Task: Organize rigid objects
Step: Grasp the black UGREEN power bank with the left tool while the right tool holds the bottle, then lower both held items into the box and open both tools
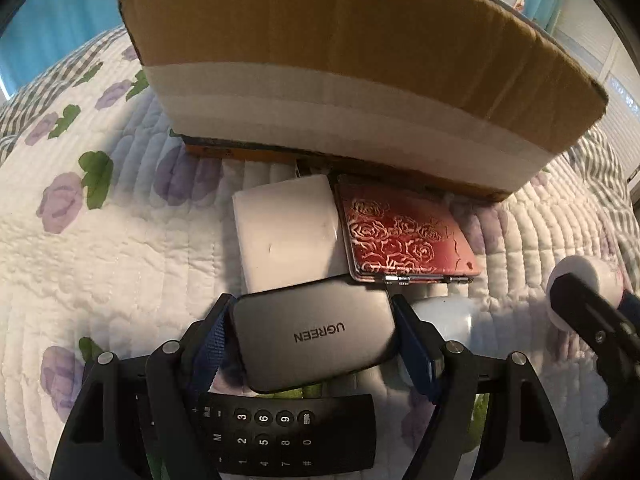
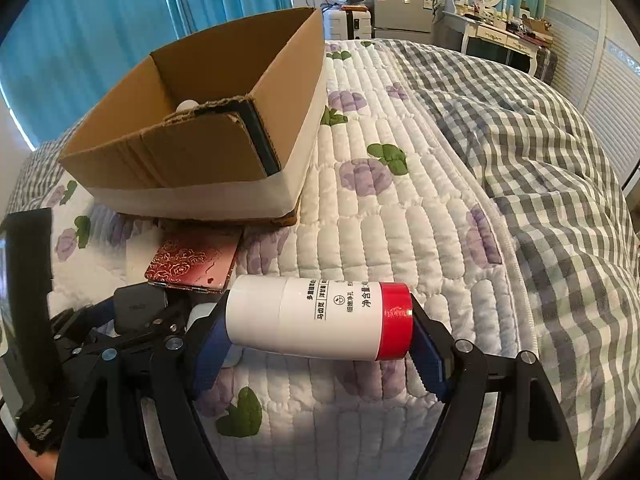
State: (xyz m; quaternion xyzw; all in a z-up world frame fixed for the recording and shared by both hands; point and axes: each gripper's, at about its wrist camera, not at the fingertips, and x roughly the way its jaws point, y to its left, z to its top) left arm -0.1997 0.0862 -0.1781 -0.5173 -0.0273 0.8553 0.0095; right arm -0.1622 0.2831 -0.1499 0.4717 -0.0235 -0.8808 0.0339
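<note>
Quilt (image 2: pixel 400 240) with purple flowers and green leaves covered the bed, and an open cardboard box (image 2: pixel 208 136) with a white band round its base sat on it. The left gripper (image 1: pixel 314 336) was clenched on a grey UGREEN power bank (image 1: pixel 316 340), its blue pads pressed against the two short ends. Just beyond the power bank lay a white flat case (image 1: pixel 288 232), and touching its right side lay a red compact embossed with roses (image 1: pixel 404 236), hinge toward the camera; both sat close to the box's near wall. Below the power bank, between the gripper's arms, a black remote with number keys (image 1: pixel 280 436) rested on the quilt.

The right gripper (image 2: pixel 320 324) was grasping a white cylindrical bottle with a red cap (image 2: pixel 316 316), held sideways, one pad on its base and the other on the cap, Chinese print on its side. It hung above the quilt, near the compact and right of the box. A grey checked blanket (image 2: pixel 540 168) lay rumpled to the right.
</note>
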